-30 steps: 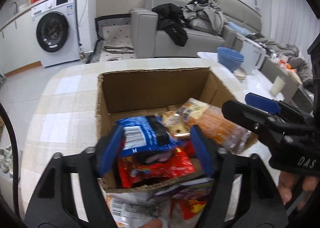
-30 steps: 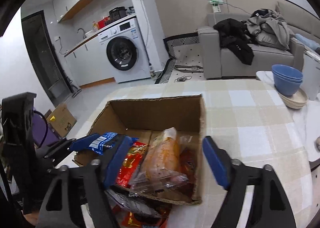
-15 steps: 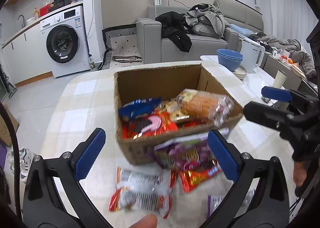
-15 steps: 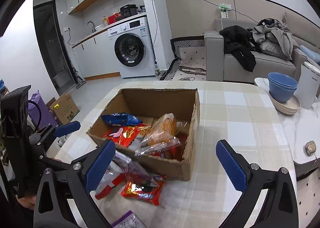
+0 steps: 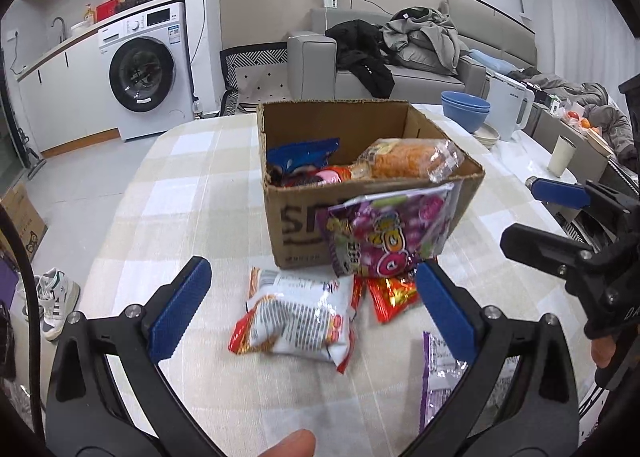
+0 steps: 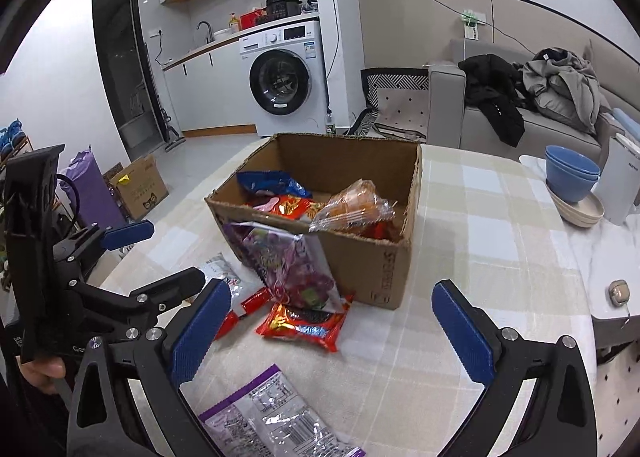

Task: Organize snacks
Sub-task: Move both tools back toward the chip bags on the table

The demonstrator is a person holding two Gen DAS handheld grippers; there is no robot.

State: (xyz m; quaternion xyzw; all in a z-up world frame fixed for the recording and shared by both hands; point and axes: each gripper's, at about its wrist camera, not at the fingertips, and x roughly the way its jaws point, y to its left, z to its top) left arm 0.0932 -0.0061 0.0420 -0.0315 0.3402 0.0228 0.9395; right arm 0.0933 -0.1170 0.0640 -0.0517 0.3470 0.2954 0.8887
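A cardboard box stands on the checked table and holds a blue packet, red packets and an orange bread bag. A purple candy bag leans on the box's near wall. A white-and-red packet, a red packet and a purple-edged packet lie on the table in front. My left gripper is open and empty above the white packet. My right gripper is open and empty above the red packet.
Blue bowls on a stack of plates and a white kettle stand at the table's right side, with a cup beyond. A washing machine and a grey sofa are behind the table.
Both grippers have pulled back from the box and opened wide. The blue packet and the bread bag, held a second ago, now lie in the box.
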